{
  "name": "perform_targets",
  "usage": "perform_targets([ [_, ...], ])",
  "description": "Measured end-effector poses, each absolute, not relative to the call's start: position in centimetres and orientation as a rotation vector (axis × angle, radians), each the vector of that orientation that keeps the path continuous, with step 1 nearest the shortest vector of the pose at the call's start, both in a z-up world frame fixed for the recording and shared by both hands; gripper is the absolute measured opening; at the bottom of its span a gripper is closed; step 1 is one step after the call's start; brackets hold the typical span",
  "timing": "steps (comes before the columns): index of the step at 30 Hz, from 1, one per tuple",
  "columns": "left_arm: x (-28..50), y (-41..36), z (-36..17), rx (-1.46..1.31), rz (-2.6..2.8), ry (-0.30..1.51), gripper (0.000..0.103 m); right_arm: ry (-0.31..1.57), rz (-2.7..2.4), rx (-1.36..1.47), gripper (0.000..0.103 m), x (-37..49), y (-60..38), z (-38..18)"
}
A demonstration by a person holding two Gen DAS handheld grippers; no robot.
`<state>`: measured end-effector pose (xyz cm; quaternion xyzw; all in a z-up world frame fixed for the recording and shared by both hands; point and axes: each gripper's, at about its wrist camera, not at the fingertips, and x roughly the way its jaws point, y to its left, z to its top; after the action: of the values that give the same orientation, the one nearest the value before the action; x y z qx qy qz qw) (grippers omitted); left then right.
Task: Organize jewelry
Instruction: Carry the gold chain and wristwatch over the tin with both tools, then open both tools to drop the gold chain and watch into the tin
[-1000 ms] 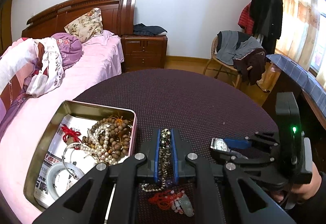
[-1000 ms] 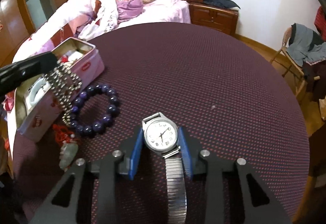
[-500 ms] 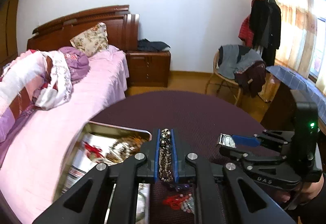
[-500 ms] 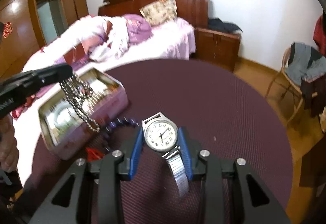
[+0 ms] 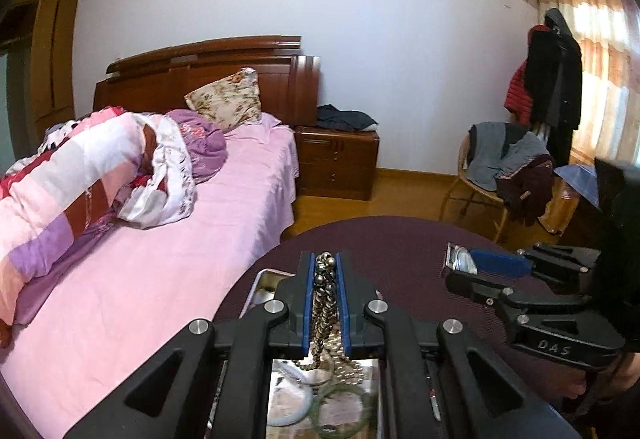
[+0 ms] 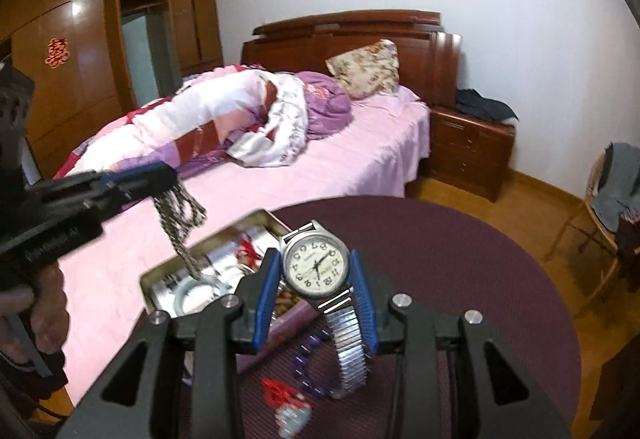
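Left gripper [image 5: 324, 279] pinches a beaded chain [image 6: 180, 219] between its blue pads, chain dangling over the open metal tin [image 6: 160, 273] at the edge of the round purple table [image 6: 460, 239]. Right gripper [image 6: 316, 287] clamps a silver wristwatch [image 6: 316, 265] by its case, metal band hanging down, above the table just beside the tin. Purple bead bracelet [image 6: 304, 363] and red cord pendant [image 6: 288, 405] lie on the table below the watch.

A silver bead chain [image 5: 325, 303] hangs in bunched loops, its lower end dangling over the open metal tin [image 6: 256, 220] at the bench edge. A silver wristwatch [image 6: 316, 265] with a cream dial and a stretch metal band is held tilted above the bench. A purple bead bracelet [image 6: 306, 363] and a red-corded pendant [image 6: 290, 405] lie on the bench beside the tin.
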<state>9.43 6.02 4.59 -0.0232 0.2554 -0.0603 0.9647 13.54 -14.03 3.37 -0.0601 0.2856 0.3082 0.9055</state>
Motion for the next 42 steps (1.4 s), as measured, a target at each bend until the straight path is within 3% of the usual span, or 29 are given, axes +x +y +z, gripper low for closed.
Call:
perform_targets([
  [15,9.7,9.0,0.7,-0.089,-0.061,0.606,0.009,0.612,0.761,-0.147,0.039,13.2,-7.6,1.7],
  [35,10.6,9.2,-3.4,-0.104,-0.050,0.719,0.010,0.742,0.764,-0.158,0.039,13.6,-6.3,-3.2],
  [40,10.4,8.9,-3.9,-0.102,-0.061,0.736,0.010,0.768,0.763,-0.147,0.041,13.6,-6.5,-3.9],
  [42,10.3,8.8,-3.9,-0.092,-0.057,0.737,0.011,0.767,0.761,-0.147,0.049,13.5,-6.8,-3.8],
])
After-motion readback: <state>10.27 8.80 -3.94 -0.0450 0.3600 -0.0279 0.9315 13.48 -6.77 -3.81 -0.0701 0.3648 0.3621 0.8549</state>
